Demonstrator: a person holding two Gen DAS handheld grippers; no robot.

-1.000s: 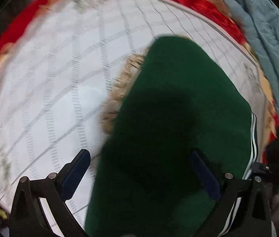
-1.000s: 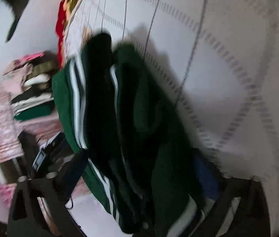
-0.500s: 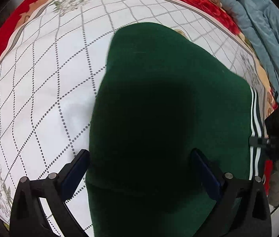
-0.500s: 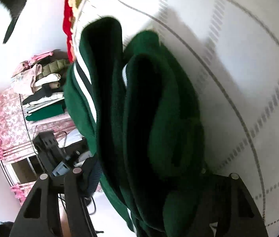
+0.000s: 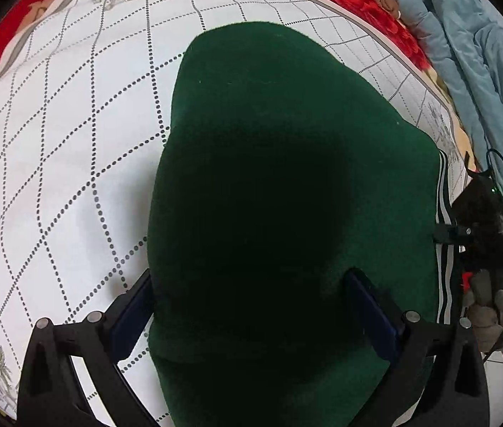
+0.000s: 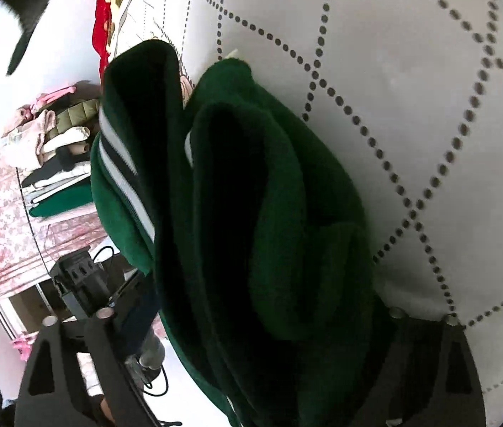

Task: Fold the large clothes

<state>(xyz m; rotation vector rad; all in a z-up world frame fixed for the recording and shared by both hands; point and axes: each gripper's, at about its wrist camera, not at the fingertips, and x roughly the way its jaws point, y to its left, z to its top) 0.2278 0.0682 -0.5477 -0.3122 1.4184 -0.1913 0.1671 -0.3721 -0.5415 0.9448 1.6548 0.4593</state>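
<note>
Presently the green garment (image 5: pixel 287 195) lies folded in thick layers on the white quilted bed (image 5: pixel 56 142), its striped edge toward the bed's side. Left tongs (image 5: pixel 248 306) stand wide astride the bundle, pads not visibly pressing. Right tongs (image 6: pixel 251 338) are opening, folded layers between the jaws. Judgement: the final fold is being set down; next, withdraw without dragging layers.
</note>
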